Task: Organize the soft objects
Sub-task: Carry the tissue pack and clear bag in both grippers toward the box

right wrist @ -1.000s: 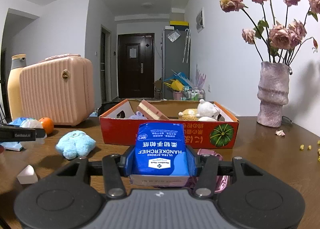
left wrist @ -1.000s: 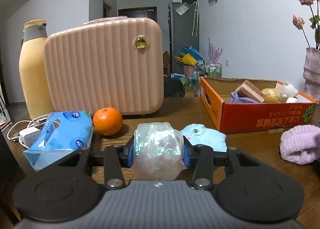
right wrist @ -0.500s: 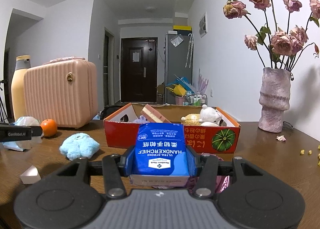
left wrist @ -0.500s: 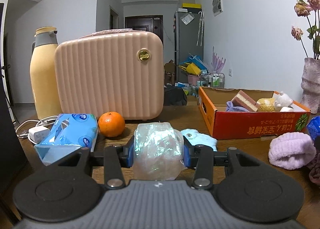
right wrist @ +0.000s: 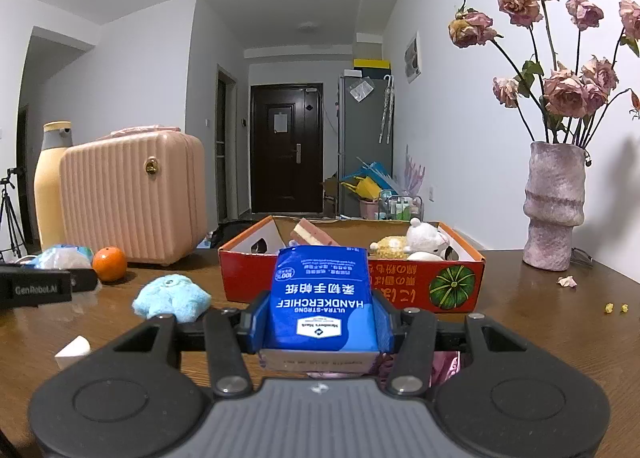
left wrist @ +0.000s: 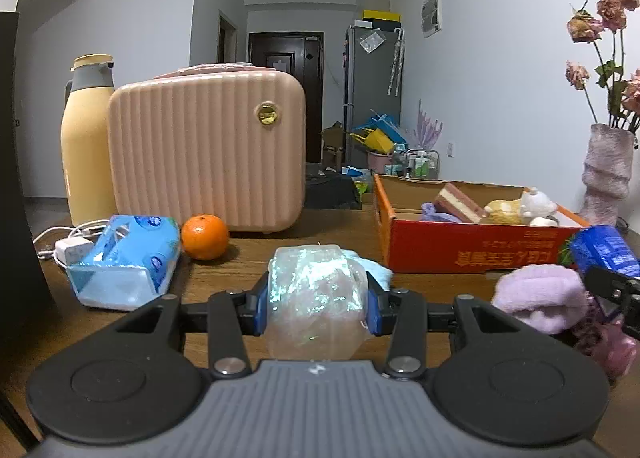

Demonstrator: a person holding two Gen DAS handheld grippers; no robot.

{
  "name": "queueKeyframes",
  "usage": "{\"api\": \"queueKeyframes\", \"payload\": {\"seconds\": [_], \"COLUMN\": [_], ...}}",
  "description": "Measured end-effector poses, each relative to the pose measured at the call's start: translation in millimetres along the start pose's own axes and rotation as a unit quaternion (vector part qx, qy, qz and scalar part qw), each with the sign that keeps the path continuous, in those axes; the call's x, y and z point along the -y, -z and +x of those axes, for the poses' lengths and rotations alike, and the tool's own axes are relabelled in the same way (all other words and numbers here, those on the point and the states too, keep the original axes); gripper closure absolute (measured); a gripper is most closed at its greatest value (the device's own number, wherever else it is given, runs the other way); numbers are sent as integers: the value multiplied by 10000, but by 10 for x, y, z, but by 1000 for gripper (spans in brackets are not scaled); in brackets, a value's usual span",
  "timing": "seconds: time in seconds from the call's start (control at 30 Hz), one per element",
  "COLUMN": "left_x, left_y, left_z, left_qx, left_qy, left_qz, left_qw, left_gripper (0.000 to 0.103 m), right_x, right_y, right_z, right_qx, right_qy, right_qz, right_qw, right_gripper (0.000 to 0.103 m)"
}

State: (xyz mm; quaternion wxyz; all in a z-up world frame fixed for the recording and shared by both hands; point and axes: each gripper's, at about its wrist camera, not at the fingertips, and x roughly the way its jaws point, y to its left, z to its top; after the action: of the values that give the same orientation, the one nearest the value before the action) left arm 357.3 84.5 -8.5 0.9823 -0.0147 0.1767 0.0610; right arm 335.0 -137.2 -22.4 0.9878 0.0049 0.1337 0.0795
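Where hidden leftward, vase whole.

Both views are lit by soft, cool indoor light from overhead; a ceiling lamp shows down the hallway, and the white walls read bluish grey. The far door and hallway are dim. Shadows are faint: a soft one lies under the orange, and the vase casts a blurred one on the wall to its right. The wooden table carries a dull sheen. The crinkled plastic bundle throws greenish-white glare. Fisheye distortion bows the walls and darkens the corners to black. The lavender plush and the frame edges look soft; the centre is sharp.
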Motion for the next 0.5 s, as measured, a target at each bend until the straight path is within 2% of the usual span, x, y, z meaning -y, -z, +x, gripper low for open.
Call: {"api": "queueKeyframes", "payload": {"seconds": [0.5], "left_x": [501], "left_y": [65], "left_z": [-273], "left_qx": [-30], "left_qy": [185], "left_qz": [-193], "left_qw": [9996], "left_gripper": [59], "right_x": [245], "right_y": [-59], "right_z": [-197], "right_qx": [210], "right_qy": [-131], "right_qz": [214], "right_qw": [9995], "right_gripper": [53]}}
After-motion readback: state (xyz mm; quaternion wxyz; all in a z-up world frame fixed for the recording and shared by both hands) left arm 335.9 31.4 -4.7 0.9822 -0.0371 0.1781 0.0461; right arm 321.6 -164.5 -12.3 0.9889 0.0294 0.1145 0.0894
